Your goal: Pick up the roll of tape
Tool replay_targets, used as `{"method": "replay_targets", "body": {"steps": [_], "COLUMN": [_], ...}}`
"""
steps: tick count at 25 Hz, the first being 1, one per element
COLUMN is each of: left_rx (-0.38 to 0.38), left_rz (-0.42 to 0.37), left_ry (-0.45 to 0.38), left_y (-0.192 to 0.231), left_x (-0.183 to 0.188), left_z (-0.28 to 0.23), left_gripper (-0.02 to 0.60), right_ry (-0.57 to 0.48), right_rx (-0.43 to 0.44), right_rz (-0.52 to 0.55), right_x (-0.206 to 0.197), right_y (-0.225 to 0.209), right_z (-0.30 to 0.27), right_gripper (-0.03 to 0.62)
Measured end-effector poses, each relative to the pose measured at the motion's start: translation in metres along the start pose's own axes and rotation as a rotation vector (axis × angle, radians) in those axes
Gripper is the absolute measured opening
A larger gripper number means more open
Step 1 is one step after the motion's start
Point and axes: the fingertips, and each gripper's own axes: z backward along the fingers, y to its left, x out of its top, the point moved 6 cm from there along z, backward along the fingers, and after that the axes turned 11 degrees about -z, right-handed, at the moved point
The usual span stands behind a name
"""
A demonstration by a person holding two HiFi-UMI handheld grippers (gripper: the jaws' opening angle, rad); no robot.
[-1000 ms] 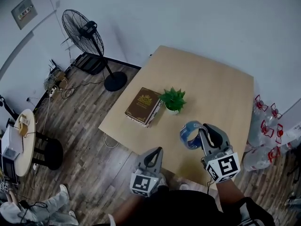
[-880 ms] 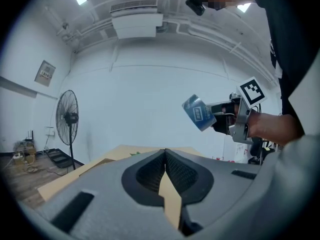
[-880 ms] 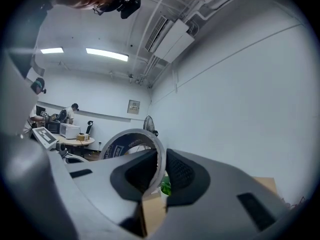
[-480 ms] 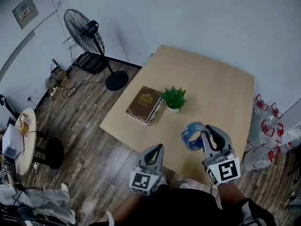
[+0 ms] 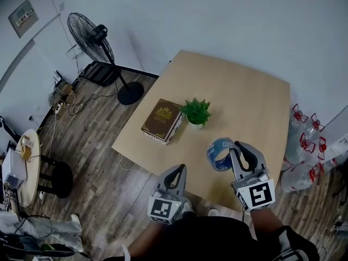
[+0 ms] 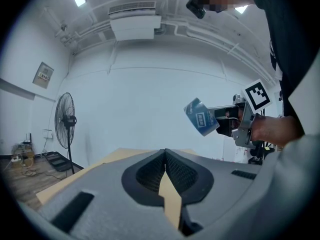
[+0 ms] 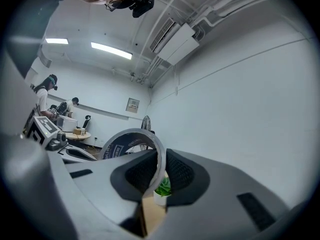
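Observation:
The roll of tape, grey-blue with a white label, hangs in the air over the near edge of the wooden table. My right gripper is shut on its band. In the right gripper view the ring stands on edge between the pads of that gripper. From the left gripper view the tape shows up high at the right, with a hand behind it. My left gripper sits lower left, off the table's near edge; its jaws meet with nothing between them.
A brown book and a small potted plant rest side by side mid-table. A standing fan is on the floor at the far left, water bottles at the right, and a small round table at the left edge.
Both grippers and the tape keep their places; only the head view has shifted slightly.

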Motion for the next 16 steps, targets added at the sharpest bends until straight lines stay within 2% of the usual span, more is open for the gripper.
{"method": "replay_targets", "body": {"steps": [5,16], "left_rx": [0.048,0.092], "left_rz": [-0.003,0.008], "left_ry": [-0.001,0.000], "left_y": [0.010,0.022], "left_x": [0.004,0.003], "left_z": [0.002,0.008], "left_gripper": [0.000,0.000], "right_ry": [0.012,0.018], "right_rx": [-0.008,-0.015], "right_rz": [-0.003,-0.017], "right_x": [-0.002,-0.005], "right_y": [-0.002,-0.002], "right_z": [-0.002,-0.004], "right_gripper": [0.048,0.048]}}
